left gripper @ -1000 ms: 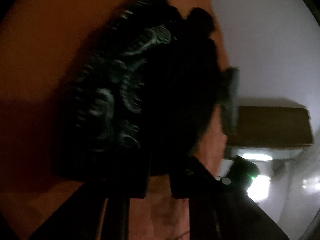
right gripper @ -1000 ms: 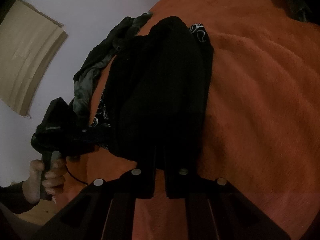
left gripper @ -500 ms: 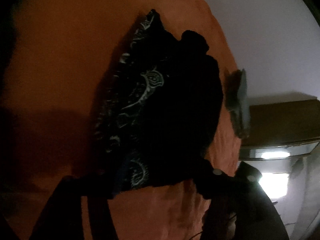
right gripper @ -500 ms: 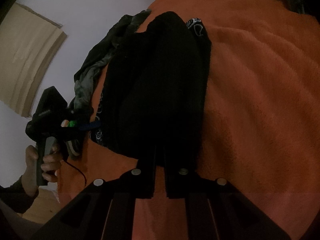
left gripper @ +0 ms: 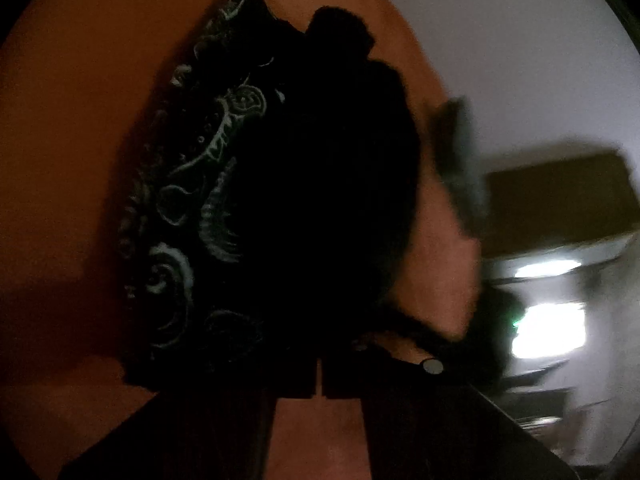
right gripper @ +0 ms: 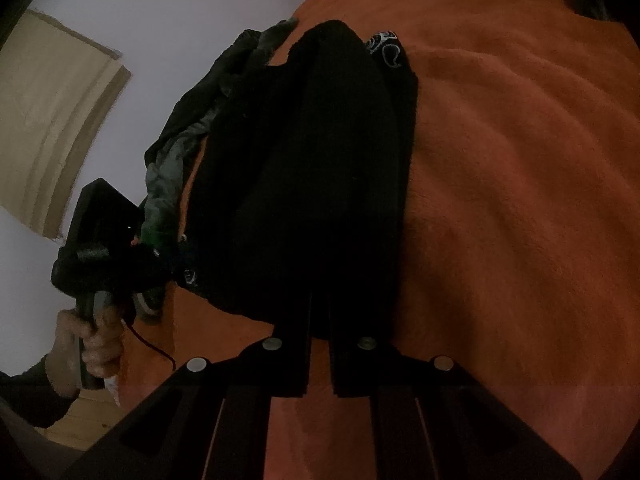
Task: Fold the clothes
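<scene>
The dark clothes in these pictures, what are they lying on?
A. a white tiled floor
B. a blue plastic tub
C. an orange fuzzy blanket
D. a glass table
C: the black garment and the patterned cloth under it lie on an orange blanket that fills most of both views.

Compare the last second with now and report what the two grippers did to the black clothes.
The left gripper opened half a second ago and has now shut again on the edge of the black paisley garment. The right gripper stayed shut on the plain black garment throughout. Both garments and the grey clothes beyond them lie where they were on the orange blanket.
</scene>
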A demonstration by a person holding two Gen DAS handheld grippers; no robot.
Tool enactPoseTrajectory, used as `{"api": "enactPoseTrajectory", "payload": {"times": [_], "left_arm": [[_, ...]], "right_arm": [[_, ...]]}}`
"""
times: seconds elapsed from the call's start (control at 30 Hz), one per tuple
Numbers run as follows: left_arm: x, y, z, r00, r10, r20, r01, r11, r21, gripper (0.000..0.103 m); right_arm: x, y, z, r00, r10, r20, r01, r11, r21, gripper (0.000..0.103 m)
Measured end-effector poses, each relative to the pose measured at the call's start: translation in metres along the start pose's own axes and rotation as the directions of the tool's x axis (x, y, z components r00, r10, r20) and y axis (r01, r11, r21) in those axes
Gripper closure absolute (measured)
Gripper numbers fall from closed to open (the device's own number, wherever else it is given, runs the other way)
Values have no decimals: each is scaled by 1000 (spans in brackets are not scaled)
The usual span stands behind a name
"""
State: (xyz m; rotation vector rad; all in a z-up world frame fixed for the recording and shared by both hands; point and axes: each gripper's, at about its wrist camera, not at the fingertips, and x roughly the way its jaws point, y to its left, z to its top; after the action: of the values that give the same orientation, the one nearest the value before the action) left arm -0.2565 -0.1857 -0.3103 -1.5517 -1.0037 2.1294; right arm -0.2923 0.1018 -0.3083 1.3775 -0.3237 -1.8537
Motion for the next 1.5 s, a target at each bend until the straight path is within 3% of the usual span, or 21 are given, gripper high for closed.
{"api": "enactPoseTrajectory", "payload": {"times": [0.1, 0.4, 0.57, 0.7, 0.73, 0.77, 0.8, 0.97, 1.03, 1.17, 1.23, 1.3, 1.33, 1.37, 1.4, 1.43, 1.5], "left_arm": [[0, -13, -2, 987, 156, 43, -159, 984, 80, 103], [-17, -29, 17, 964, 265, 20, -264, 943, 205, 103], [-23, -46, 14, 972, 233, 20, -232, 949, 214, 103], [-28, -50, 12, 977, 214, 18, -212, 951, 225, 103], [-28, -47, 12, 977, 210, 15, -209, 954, 217, 103], [-28, -43, 13, 978, 207, 11, -205, 956, 208, 103], [-28, -40, 13, 979, 204, 8, -201, 959, 200, 103], [-24, -30, 9, 982, 190, -9, -186, 969, 165, 103], [-26, -27, 5, 985, 170, -19, -165, 975, 148, 103], [-37, -20, -8, 987, 159, -14, -158, 986, 56, 102], [-50, -18, -28, 997, 74, 32, -74, 997, 8, 102], [-47, -16, -55, 997, -57, 46, 60, 996, -64, 100], [-42, -14, -67, 992, -117, 48, 121, 987, -105, 90], [-30, -9, -78, 985, -162, 56, 169, 971, -171, 82], [-17, -2, -84, 981, -179, 69, 191, 950, -246, 65], [-5, 6, -88, 977, -197, 84, 214, 924, -318, 57], [13, 21, -88, 959, -252, 131, 284, 858, -427, 57]], "right_arm": [[-1, 2, 0, 1000, -24, 12, 24, 1000, -20, 97], [-4, 4, 3, 999, -49, 22, 50, 998, -39, 97], [-12, 9, 5, 997, -83, 12, 83, 997, 0, 97], [-33, 10, -7, 999, -11, 41, 7, 996, 88, 95], [-37, 8, -14, 999, 23, 45, -29, 992, 126, 92], [-40, 6, -20, 997, 56, 50, -64, 984, 164, 78], [-38, 4, -24, 996, 78, 43, -85, 977, 198, 66], [-11, -16, -43, 975, 222, 21, -214, 904, 369, 62], [-1, -26, -42, 966, 247, 71, -253, 867, 430, 61], [18, -48, -41, 938, 277, 207, -346, 750, 564, 57], [27, -56, -43, 923, 279, 265, -384, 687, 617, 57], [27, -52, -44, 920, 260, 294, -389, 697, 603, 63], [24, -50, -44, 919, 249, 305, -388, 706, 592, 69], [22, -47, -45, 918, 239, 317, -387, 716, 581, 80], [20, -45, -46, 917, 229, 328, -385, 724, 572, 82], [18, -45, -46, 916, 226, 332, -387, 719, 577, 83], [14, -42, -46, 916, 218, 337, -385, 715, 584, 85]]}}
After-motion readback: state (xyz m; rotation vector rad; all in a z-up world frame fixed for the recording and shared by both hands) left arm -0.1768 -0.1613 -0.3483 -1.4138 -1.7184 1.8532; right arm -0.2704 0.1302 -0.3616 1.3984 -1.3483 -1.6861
